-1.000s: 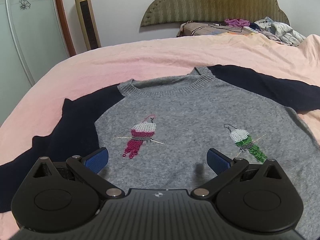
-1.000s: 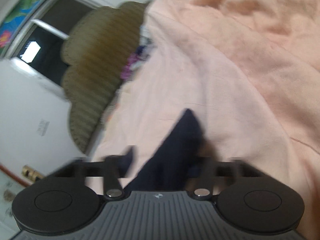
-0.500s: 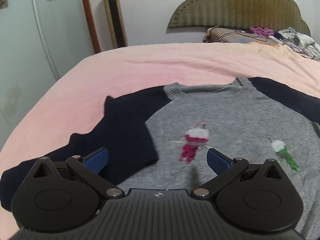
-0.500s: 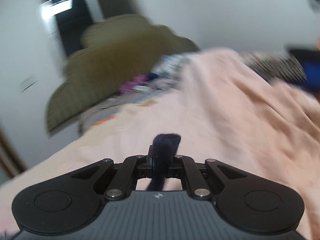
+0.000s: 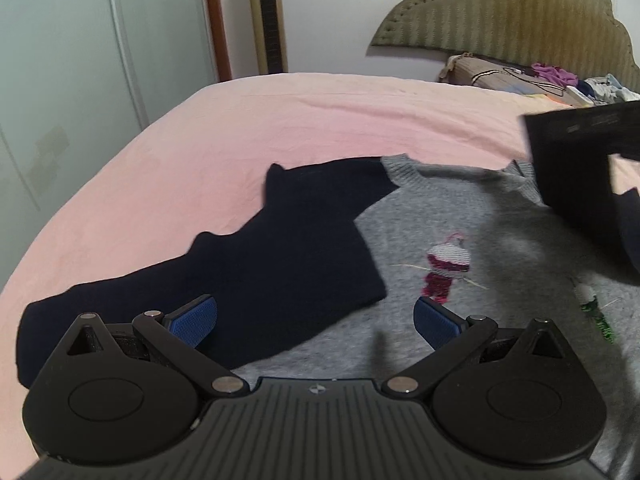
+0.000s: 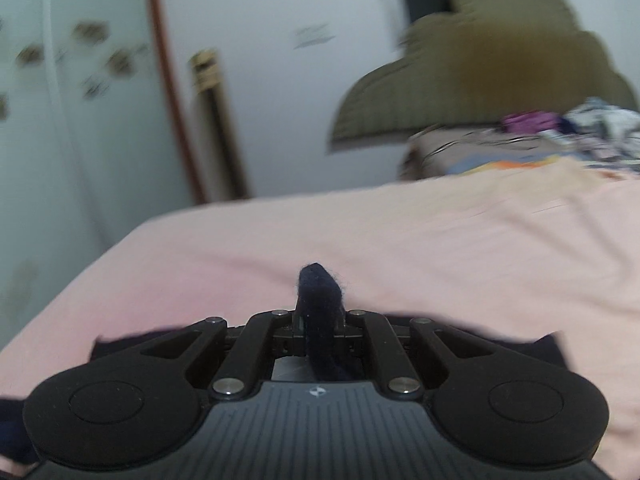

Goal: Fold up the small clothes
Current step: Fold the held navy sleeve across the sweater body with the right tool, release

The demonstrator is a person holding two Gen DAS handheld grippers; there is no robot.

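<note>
A small grey sweater (image 5: 472, 220) with navy sleeves and two embroidered figures lies flat on the pink bed (image 5: 280, 128). Its left navy sleeve (image 5: 256, 272) stretches out to the left. My left gripper (image 5: 316, 316) is open and empty, hovering low over the sleeve and the sweater's lower left part. My right gripper (image 6: 320, 320) is shut on the end of the other navy sleeve (image 6: 318, 300) and holds it up above the bed. The right gripper's black body shows in the left wrist view (image 5: 580, 176) over the sweater's right side.
A padded olive headboard (image 5: 520, 12) and a pile of clothes and bedding (image 5: 560, 80) lie at the far end. A tall gold tower fan (image 5: 268, 16) and a glass wardrobe door (image 5: 80, 60) stand beyond the bed's left side.
My right gripper closed on the navy sleeve end, lifted it and swung left over the sweater. My left gripper moved left from the chest toward the left sleeve, still open.
</note>
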